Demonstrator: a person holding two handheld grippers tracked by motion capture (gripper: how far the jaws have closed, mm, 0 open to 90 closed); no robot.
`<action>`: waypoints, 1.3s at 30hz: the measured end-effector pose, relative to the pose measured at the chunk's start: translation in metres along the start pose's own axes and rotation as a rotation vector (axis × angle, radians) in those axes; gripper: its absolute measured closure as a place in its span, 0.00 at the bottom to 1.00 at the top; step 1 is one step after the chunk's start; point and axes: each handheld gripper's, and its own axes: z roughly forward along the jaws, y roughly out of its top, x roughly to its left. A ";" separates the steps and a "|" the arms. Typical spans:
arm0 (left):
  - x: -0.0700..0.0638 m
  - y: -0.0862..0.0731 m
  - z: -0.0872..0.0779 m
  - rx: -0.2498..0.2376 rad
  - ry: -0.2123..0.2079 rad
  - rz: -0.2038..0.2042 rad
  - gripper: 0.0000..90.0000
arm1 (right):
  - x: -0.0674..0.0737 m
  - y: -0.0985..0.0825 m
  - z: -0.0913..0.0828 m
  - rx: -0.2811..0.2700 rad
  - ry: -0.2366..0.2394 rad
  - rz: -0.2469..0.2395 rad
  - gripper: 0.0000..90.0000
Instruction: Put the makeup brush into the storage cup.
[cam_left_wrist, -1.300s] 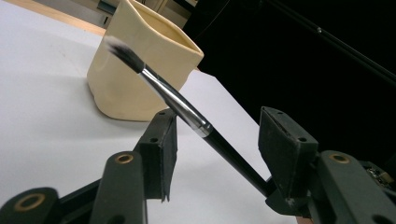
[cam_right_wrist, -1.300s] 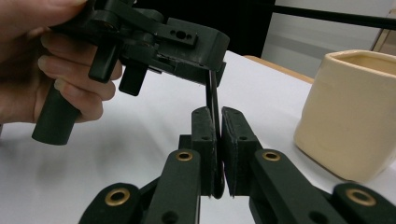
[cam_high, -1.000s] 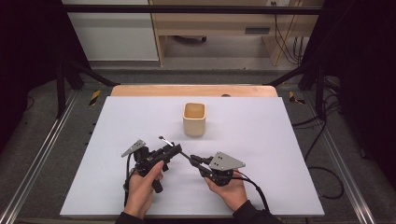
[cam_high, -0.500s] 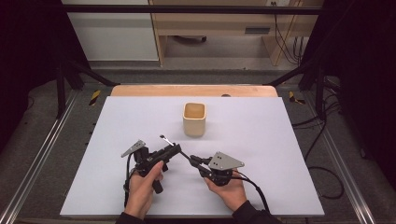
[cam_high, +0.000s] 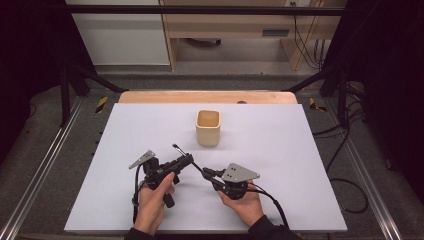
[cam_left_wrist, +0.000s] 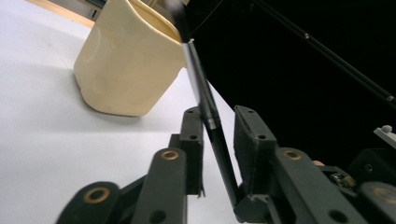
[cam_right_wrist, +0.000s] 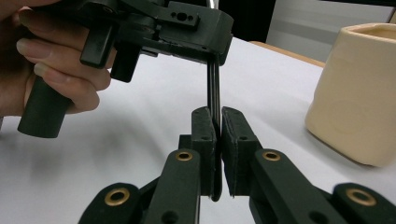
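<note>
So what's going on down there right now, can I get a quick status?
Right gripper shut on the black pen. Left gripper jaws have just been closing around the same pen, a gap still on one side. Cream cup stands beyond, nothing in the way.

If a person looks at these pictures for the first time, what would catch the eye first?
Probably the thin black pen near the front of the white table, bridging the two grippers: the right gripper is shut on one end, while the left gripper has it between jaws that have just been closing, a gap showing on one side. Next, the cream cup standing upright alone at the table's middle, beyond both hands.
</note>
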 end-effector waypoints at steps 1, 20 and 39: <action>0.000 0.000 0.000 -0.002 -0.004 0.000 0.86 | 0.000 0.000 0.000 -0.001 0.001 0.000 0.93; -0.004 0.000 0.000 0.000 -0.043 0.021 0.93 | 0.000 -0.002 0.003 0.015 0.005 -0.010 0.92; -0.007 0.004 -0.005 -0.035 0.000 0.093 0.93 | -0.002 0.002 0.005 0.029 -0.078 0.006 0.35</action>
